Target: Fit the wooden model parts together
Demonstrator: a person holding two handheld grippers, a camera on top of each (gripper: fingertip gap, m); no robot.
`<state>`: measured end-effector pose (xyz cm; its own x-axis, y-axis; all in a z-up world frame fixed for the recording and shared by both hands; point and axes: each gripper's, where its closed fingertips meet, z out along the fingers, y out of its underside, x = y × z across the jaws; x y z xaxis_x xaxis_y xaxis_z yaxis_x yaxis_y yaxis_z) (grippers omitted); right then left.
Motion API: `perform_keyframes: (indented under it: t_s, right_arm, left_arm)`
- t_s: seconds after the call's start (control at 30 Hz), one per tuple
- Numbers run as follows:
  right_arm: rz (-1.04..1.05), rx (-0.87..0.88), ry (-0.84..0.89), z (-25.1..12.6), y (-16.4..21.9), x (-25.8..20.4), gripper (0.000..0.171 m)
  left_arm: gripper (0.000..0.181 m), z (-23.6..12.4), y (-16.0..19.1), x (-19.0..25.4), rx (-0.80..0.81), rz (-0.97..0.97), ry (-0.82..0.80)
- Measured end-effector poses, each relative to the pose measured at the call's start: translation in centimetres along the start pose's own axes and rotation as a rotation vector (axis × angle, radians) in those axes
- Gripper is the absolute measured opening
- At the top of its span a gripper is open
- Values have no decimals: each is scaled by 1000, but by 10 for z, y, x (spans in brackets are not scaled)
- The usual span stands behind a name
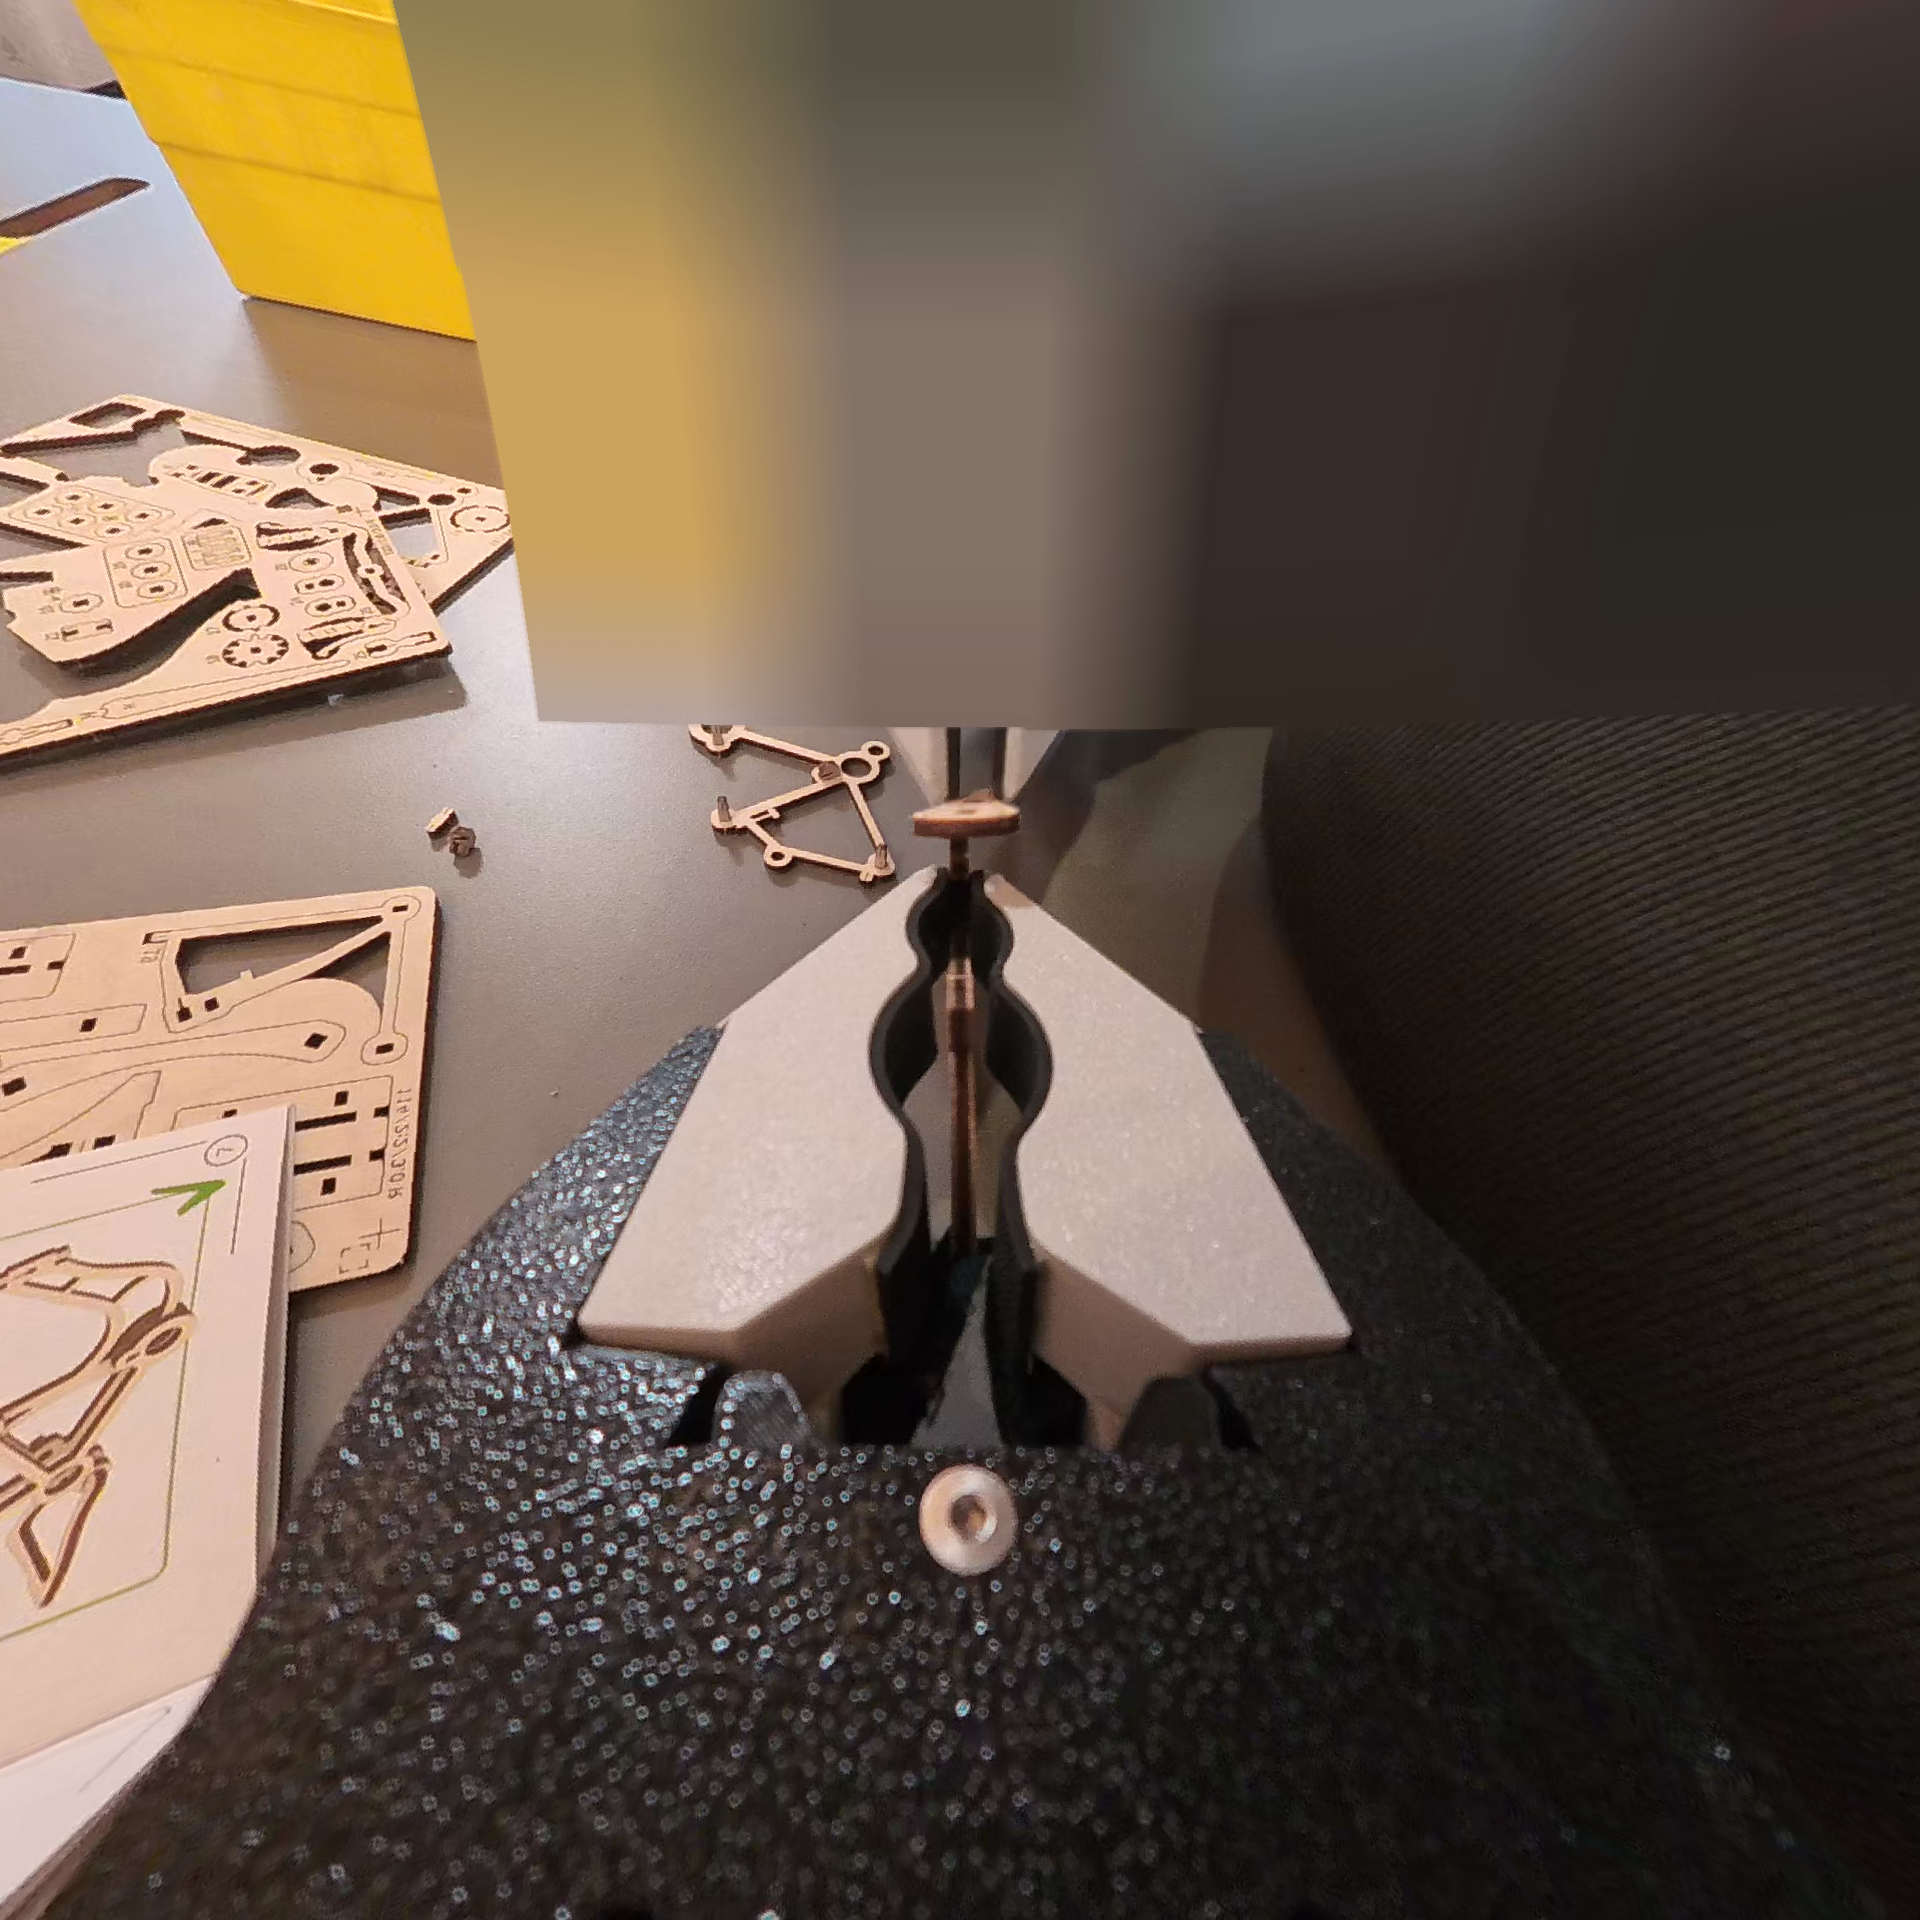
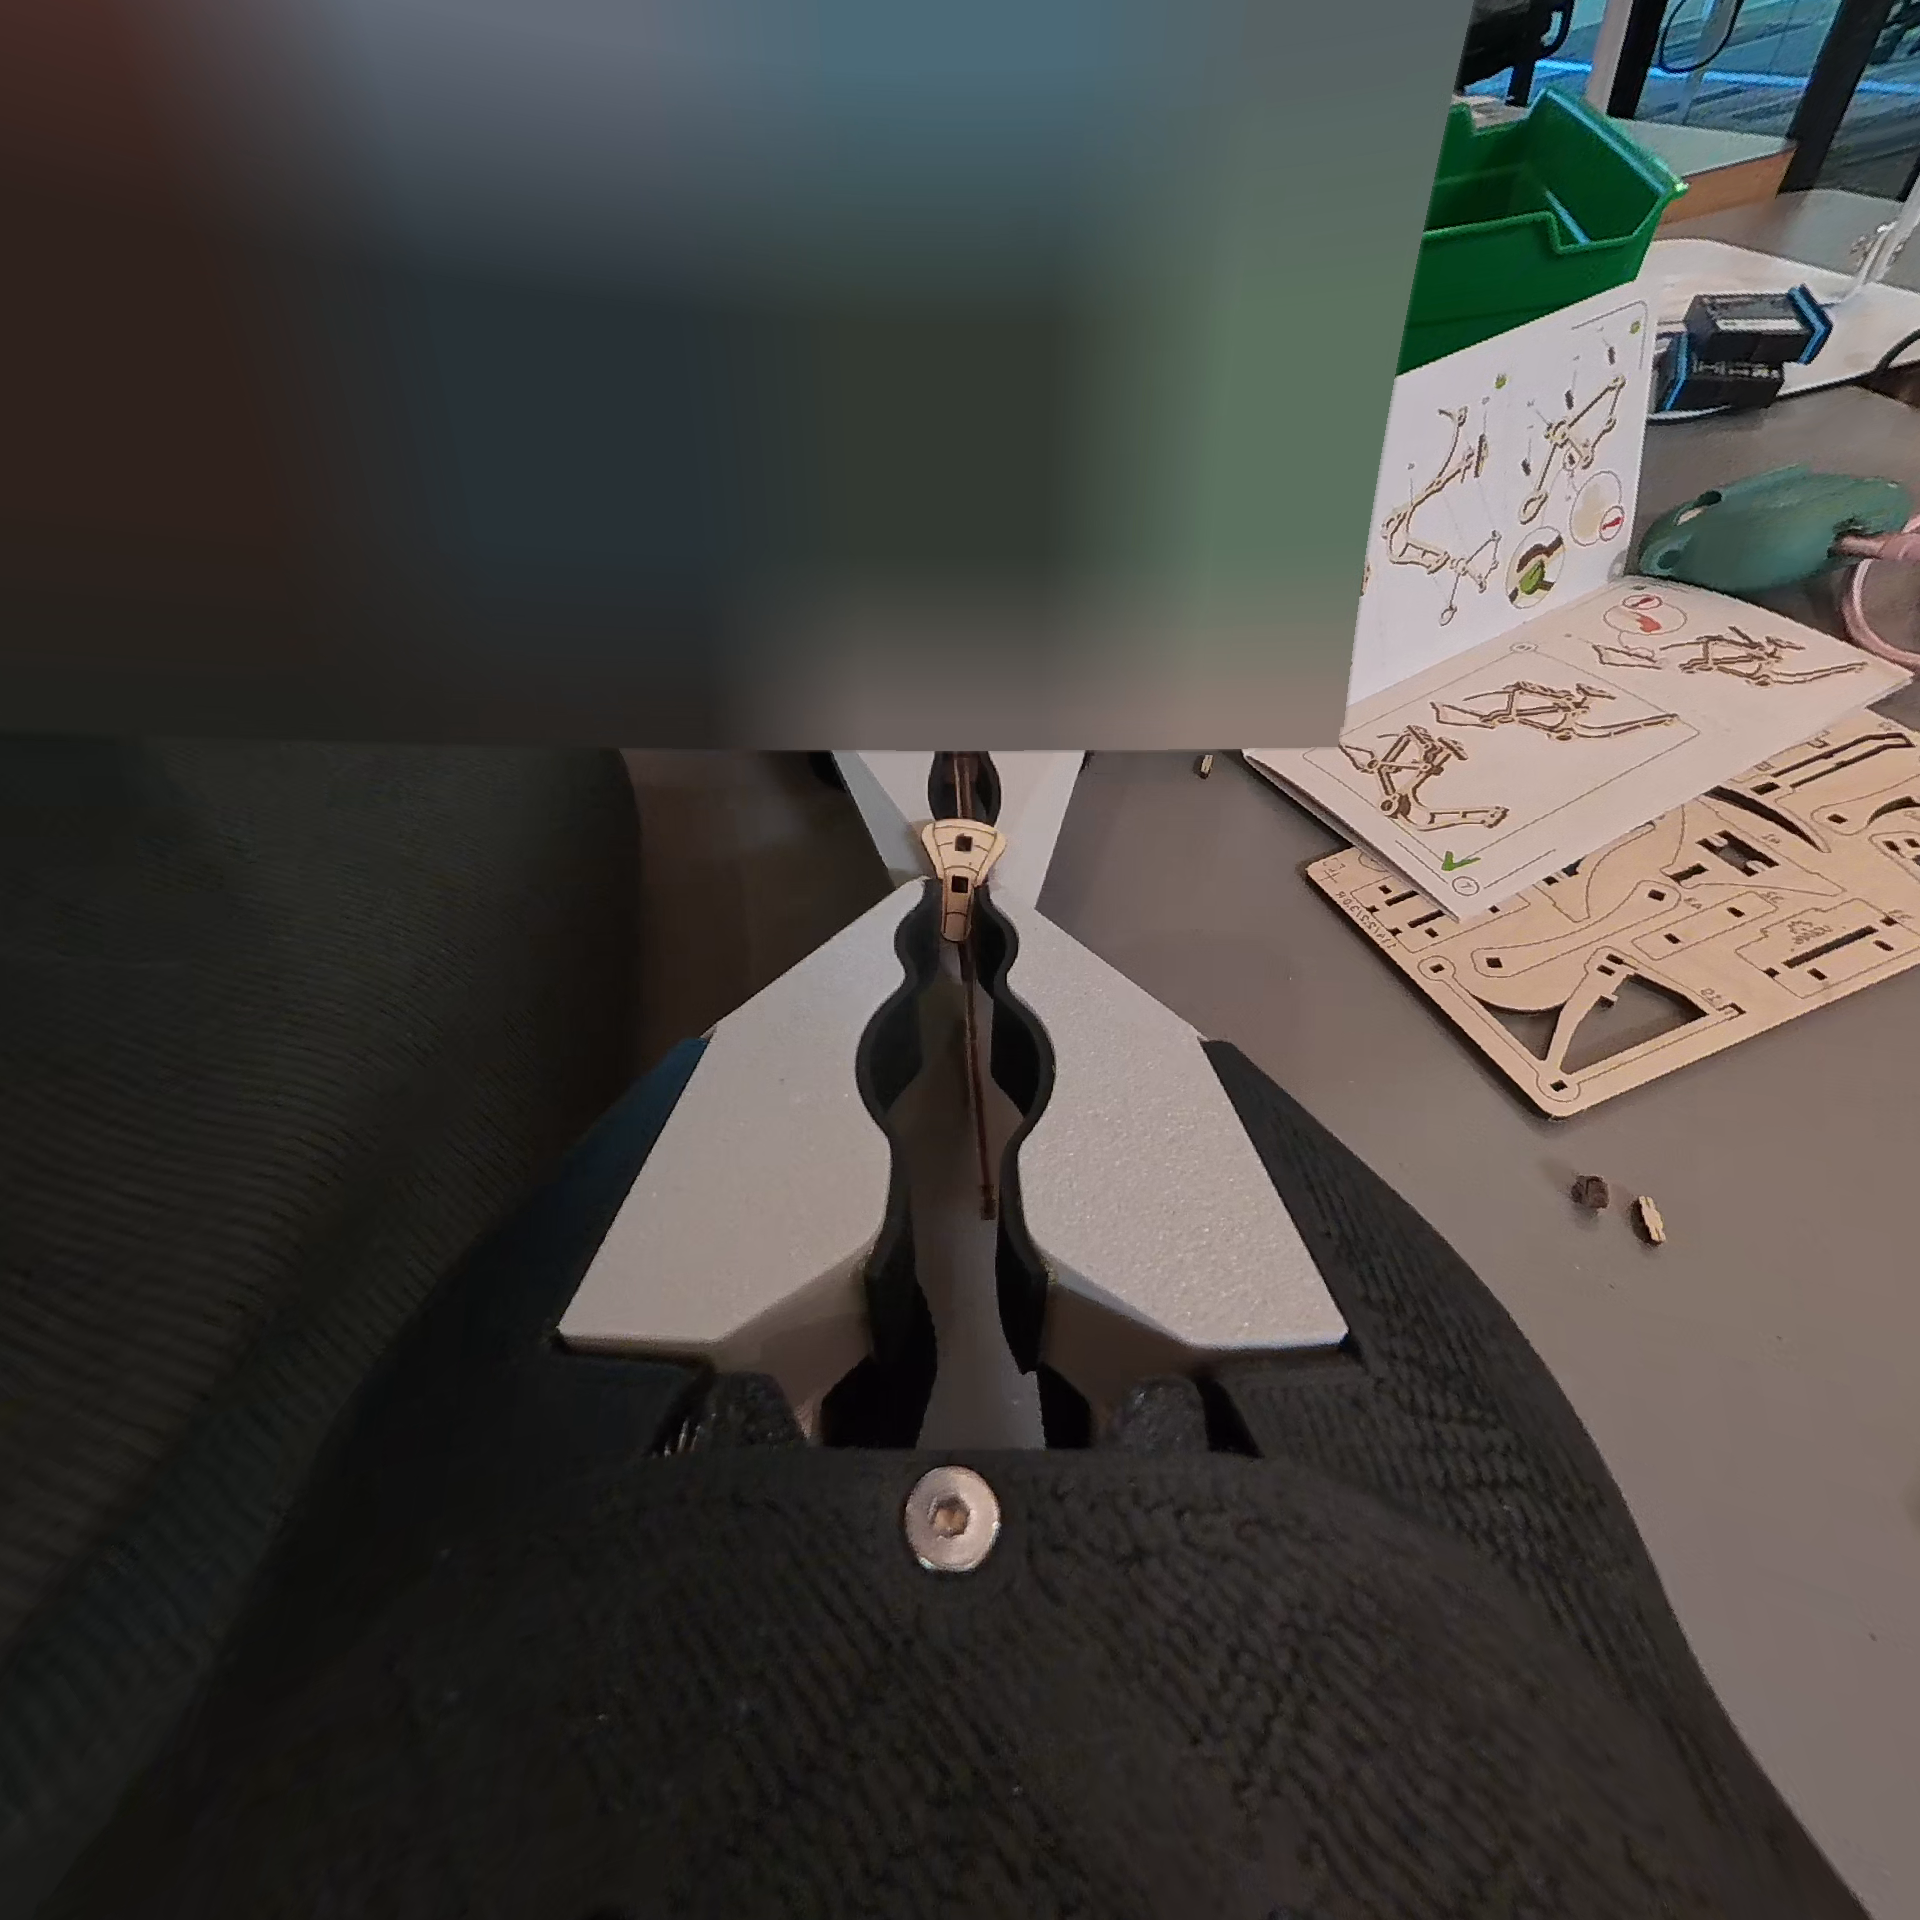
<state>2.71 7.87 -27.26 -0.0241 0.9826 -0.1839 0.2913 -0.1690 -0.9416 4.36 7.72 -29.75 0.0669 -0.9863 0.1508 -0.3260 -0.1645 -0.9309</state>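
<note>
While I've got both grippers nose to nose over the table (image 1: pixel 582 935), here's where the build stands: my left gripper (image 1: pixel 958 883) has its jaws pinched narrow on a thin strip (image 1: pixel 961 1049) held edge-on, with a skinny peg end poking out past the tips, and my right gripper (image 2: pixel 961 899) is clamped just as tight on a little fan piece (image 2: pixel 962 857) with two square holes in it. In the left view that fan piece sits right on top of the peg, touching or just about, so I'd say I'm mid-fit on this one joint, though I can't tell if the peg is actually seated in a hole yet. As for the rest, it looks early days. There's one small frame (image 1: pixel 805 805) already pegged together lying just beyond my left tips, so that much is done. But the sheets (image 1: pixel 223 561) off to the side are still full of parts that haven't been popped out, plus another big sheet (image 2: pixel 1683 956) under the booklet (image 2: pixel 1579 727) in the right view. A couple of tiny scraps (image 2: pixel 1616 1205) are loose on the table too. So my guess is one sub-assembly finished, one joint in progress, and most of the model still left to punch out and fit
</note>
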Motion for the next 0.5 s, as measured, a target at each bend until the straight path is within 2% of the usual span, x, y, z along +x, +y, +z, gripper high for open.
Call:
perform_keyframes:
  t_s: [0.27,0.37,0.5]
  right_arm:
    - [-2,7,26,-3,-2,4,4]
    - [23,9,87,-8,-1,16,4]
    - [55,-153,231,-12,29,45,4]
  left_arm:
    - [0,0,0,0,0,2,-1]
    - [0,0,0,0,0,3,-1]
    - [0,0,0,0,0,-1,0]
